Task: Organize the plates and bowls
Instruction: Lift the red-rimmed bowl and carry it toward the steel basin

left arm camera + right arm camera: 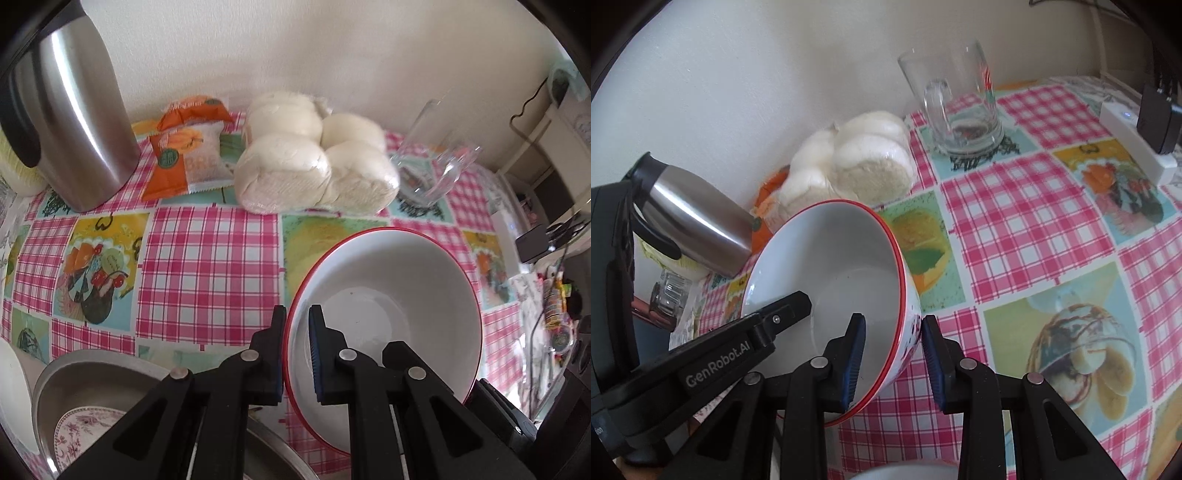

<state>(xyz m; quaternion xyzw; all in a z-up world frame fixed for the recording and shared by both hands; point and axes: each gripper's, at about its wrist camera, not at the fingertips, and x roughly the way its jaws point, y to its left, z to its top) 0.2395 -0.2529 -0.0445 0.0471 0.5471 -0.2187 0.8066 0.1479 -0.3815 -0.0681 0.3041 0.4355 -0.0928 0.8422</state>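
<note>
- Left gripper (297, 334) is clamped on the near rim of the empty red-rimmed bowl (406, 288).
- Right gripper (894, 347) grips the bowl's opposite wall.
- Metal pan (92, 384) left of the left gripper holds a floral plate (79, 430).

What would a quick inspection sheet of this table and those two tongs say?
Surface: checked tablecloth, pink squares with fruit pictures.
Job's things: red-rimmed white bowl, tilted; floral plate inside a metal pan.
Clutter: steel jug, bagged bread rolls, orange snack packet, glass mug.
Grippers: left tongs shut on the bowl's rim; right tongs straddle the opposite rim, one pad inside, one outside.
Cables: black lead and plug at a white power strip.
Surroundings: plain pale wall.
</note>
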